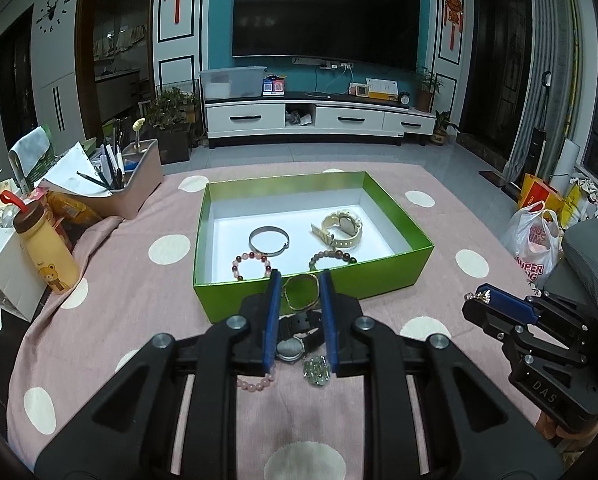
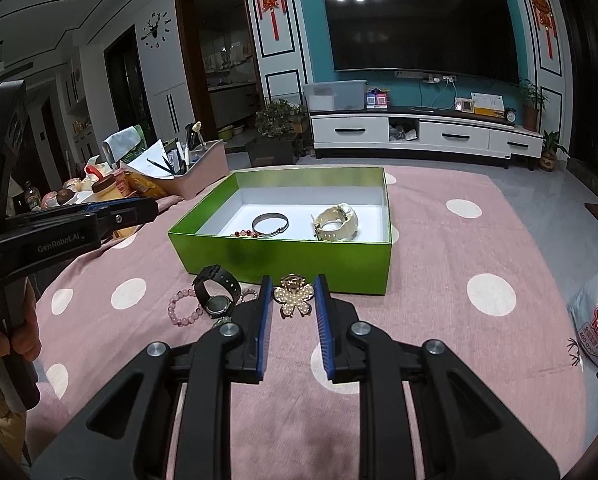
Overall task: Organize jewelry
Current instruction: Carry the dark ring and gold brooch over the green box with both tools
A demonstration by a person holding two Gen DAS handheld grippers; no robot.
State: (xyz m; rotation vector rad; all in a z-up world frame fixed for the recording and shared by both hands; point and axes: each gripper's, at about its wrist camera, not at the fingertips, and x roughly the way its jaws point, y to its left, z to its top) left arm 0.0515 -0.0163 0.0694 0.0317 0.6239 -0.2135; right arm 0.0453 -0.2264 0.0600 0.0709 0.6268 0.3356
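Observation:
A thin gold bangle (image 1: 301, 276) sits between the blue pads of my left gripper (image 1: 300, 280), which is shut on it just before the near wall of the green box (image 1: 379, 276). My right gripper (image 2: 293, 284) is shut on a pearl butterfly hair clip (image 2: 293, 298), held above the pink dotted cloth (image 2: 459, 248). Inside the box lie a silver bangle (image 1: 269, 240), a cream watch (image 1: 339, 228), a red bead bracelet (image 1: 251, 266) and a dark bead bracelet (image 1: 331, 258). On the cloth lie a black watch (image 2: 215, 296), a pink bead bracelet (image 2: 183, 308) and a small green cluster (image 1: 317, 368).
A pink organiser with pens (image 1: 139, 188), a yellow bear bottle (image 1: 49, 256) and a white carton (image 1: 7, 280) crowd the table's left side. A plastic bag (image 1: 539, 248) stands off the right edge. A hand (image 2: 19, 336) grips the left gripper's handle.

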